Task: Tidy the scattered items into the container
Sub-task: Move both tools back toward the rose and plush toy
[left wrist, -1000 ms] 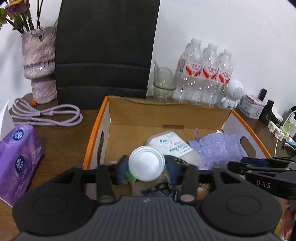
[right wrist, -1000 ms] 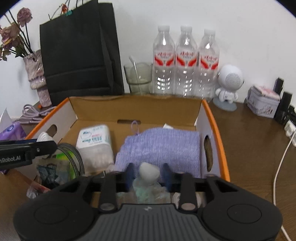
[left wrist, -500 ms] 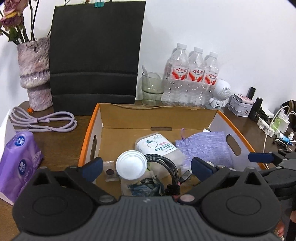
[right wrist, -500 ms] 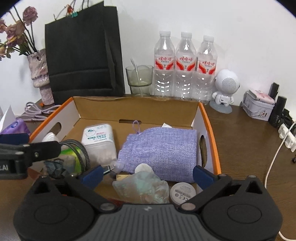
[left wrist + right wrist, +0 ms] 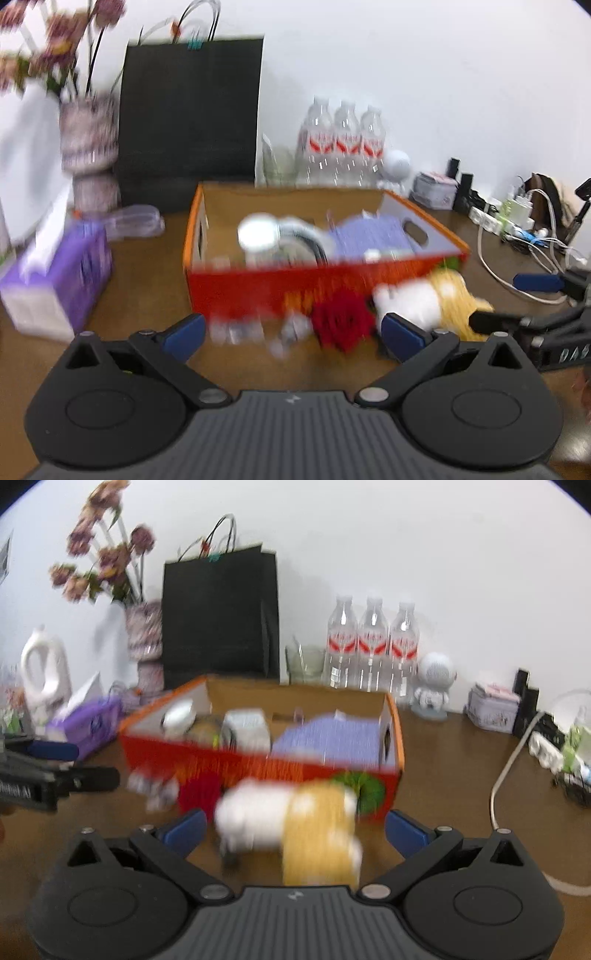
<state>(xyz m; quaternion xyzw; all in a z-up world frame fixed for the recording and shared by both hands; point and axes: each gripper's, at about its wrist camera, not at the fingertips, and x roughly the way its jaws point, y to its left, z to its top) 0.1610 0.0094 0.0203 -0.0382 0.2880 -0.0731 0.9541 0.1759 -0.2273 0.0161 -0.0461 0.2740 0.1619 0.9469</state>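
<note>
So in our left wrist view, the left gripper point(image 5: 291, 332) is wide open, holding nothing. Centre frame, the orange box point(image 5: 325, 284) already holds a white lid, cable and purple pouch point(image 5: 373, 240). Left to do: small clear bits, a red flower point(image 5: 341, 325) and a white-and-yellow plush point(image 5: 291, 819) on the worktop point(image 5: 147, 266) below it. Right gripper point(image 5: 295, 830) is wide open too, empty.

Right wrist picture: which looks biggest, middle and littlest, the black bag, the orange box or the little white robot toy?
Biggest to littlest as they look:
1. orange box
2. black bag, nearly as big and farther back, so unsure
3. white robot toy
</note>
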